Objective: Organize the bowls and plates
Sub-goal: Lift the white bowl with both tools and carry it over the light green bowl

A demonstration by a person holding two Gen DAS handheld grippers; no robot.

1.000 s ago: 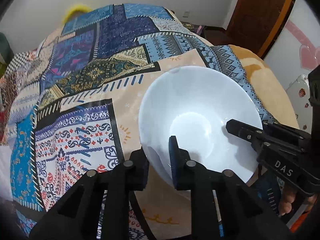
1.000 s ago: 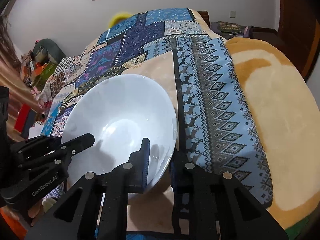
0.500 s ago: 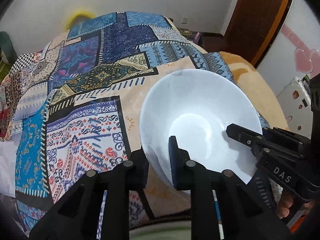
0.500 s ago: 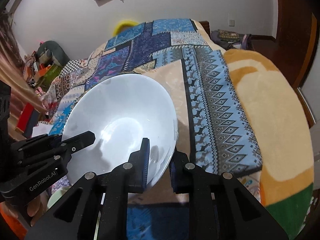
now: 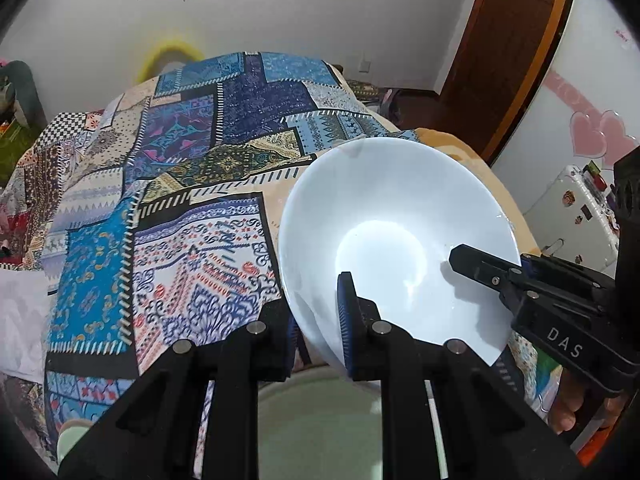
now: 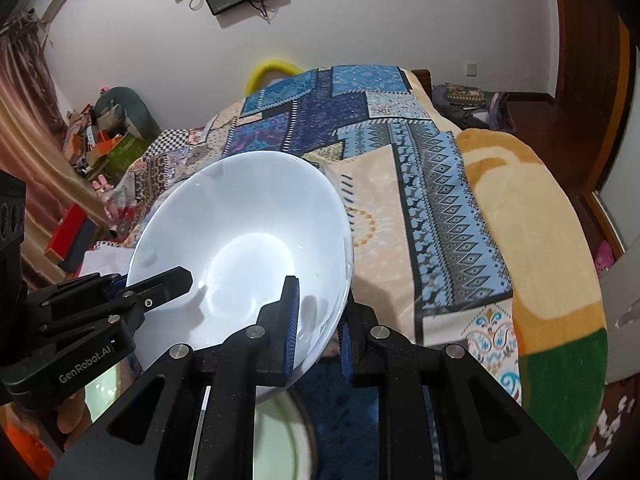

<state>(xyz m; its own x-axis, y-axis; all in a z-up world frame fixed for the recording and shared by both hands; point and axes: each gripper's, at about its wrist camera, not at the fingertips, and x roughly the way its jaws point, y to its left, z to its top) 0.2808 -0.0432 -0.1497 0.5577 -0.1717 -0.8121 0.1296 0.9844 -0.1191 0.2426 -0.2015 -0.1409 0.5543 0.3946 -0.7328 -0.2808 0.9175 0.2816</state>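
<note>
Bowl (image 5: 396,240) clamped by both hand-held grippers, left (image 5: 316,320) at 6, right (image 6: 318,320) at 3, for steadiness.

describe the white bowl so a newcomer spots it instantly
Over the near end of the patchwork bedspread, both tongs, left and right, pinch opposite rims of one white bowl. It is deep, plain and glossy, unlike the pale green dish below it.

surface: bed (image 6: 540,240) | cover: patchwork blanket (image 5: 192,184) — orange fleece blanket (image 6: 520,208) alongside | near edge: pale green plate (image 5: 320,420)
</note>
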